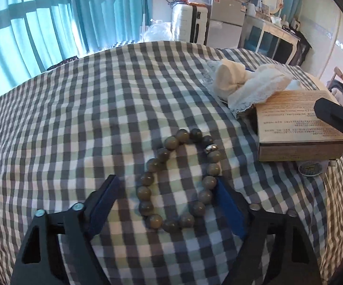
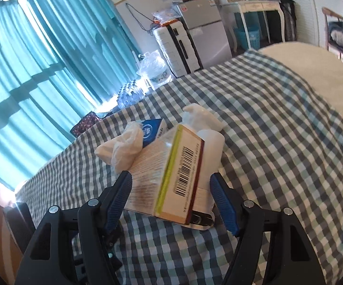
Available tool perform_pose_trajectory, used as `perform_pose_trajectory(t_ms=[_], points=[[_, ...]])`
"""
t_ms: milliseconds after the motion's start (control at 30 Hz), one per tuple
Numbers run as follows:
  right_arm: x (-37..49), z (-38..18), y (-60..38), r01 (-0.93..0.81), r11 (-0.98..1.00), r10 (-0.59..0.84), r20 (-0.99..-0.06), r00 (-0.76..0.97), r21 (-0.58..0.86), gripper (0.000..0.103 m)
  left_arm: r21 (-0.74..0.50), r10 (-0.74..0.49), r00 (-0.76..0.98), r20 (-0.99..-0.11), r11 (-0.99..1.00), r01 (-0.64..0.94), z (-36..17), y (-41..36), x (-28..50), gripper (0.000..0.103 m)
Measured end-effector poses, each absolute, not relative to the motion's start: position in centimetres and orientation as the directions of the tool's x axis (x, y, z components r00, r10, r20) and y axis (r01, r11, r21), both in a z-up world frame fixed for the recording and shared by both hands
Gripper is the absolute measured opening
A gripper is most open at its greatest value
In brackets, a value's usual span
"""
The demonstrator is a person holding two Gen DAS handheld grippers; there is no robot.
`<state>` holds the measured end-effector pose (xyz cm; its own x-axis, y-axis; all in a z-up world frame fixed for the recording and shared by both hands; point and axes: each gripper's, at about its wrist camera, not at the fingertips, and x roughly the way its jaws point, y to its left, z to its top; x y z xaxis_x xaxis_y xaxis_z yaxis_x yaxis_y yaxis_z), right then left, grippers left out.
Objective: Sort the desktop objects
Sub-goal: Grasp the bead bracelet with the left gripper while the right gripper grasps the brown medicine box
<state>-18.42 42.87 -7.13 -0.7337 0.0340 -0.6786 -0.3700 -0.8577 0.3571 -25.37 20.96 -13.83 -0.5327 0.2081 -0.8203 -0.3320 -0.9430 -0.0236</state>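
Note:
A bracelet of grey-brown beads [image 1: 147,180] with one silver bead lies flat on the checked cloth [image 1: 76,118]. My left gripper [image 1: 166,179] stands open around it; the right pad [image 1: 228,204] is at the beads and the left pad stays a gap away. A tan printed box [image 1: 297,123] with a barcode end [image 2: 183,178] rests tilted on smaller items. My right gripper [image 2: 170,177] straddles that box, open: the left pad [image 2: 120,192] is close against its printed face and the right pad [image 2: 222,201] is a little off it. One of its black fingers [image 1: 337,118] shows over the box.
White lacy cloths [image 1: 249,85] lie bunched behind the box, with a blue tissue pack [image 2: 151,128] and a white pump bottle [image 2: 210,142]. A round badge-like item [image 1: 311,168] pokes from under the box. A white suitcase [image 1: 189,23], small fridge and teal curtains stand beyond.

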Motion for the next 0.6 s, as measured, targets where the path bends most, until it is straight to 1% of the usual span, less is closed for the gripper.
perform_pose_trajectory(t_ms=[33,100,133,200,233,267,333,467,533,600], points=[[-18.4,-6.7,42.3,-0.364,-0.865,0.043,-0.672,-0.74,0.346,0.059,-0.024,0.206,-0.536,-0.818,-0.945,-0.327,-13.7,20.4,-25.4,0.063],[-18.4,-6.2,41.5,-0.348,-0.877,0.047,-0.663,-0.747,0.33,0.056,-0.04,0.213,-0.533,-0.818,-0.947,-0.317,-13.6,19.5,-25.5,0.048],[-18.4,-6.0,41.2,-0.339,-0.882,0.044,-0.659,-0.751,0.327,0.053,-0.063,0.225,-0.526,-0.82,-0.949,-0.309,-13.6,18.9,-25.5,0.045],[-18.5,-5.6,40.5,-0.311,-0.887,0.018,-0.646,-0.763,0.342,0.045,-0.101,0.242,-0.514,-0.823,-0.952,-0.288,-13.4,17.5,-25.7,0.029],[-18.7,-5.6,40.0,-0.294,-0.887,-0.004,-0.644,-0.765,0.356,0.042,-0.121,0.253,-0.504,-0.826,-0.953,-0.279,-13.4,16.9,-25.9,0.026],[-18.9,-5.6,39.6,-0.284,-0.889,-0.018,-0.647,-0.763,0.359,0.041,-0.138,0.264,-0.496,-0.828,-0.951,-0.276,-13.3,16.5,-26.1,0.024],[-19.5,-6.0,38.6,-0.27,-0.901,-0.026,-0.662,-0.749,0.34,0.04,-0.16,0.282,-0.48,-0.831,-0.947,-0.28,-13.5,15.9,-26.2,0.024],[-20.4,-7.0,37.5,-0.249,-0.916,-0.031,-0.676,-0.736,0.313,0.039,-0.121,0.266,-0.49,-0.83,-0.944,-0.307,-13.7,16.9,-26.5,0.026],[-20.6,-7.3,37.6,-0.251,-0.914,-0.03,-0.673,-0.739,0.317,0.034,-0.114,0.265,-0.493,-0.829,-0.942,-0.316,-13.6,17.1,-26.7,0.025],[-20.2,-7.4,37.8,-0.255,-0.91,-0.031,-0.669,-0.742,0.326,0.034,-0.118,0.262,-0.485,-0.834,-0.944,-0.308,-13.2,17.3,-26.9,0.024]])
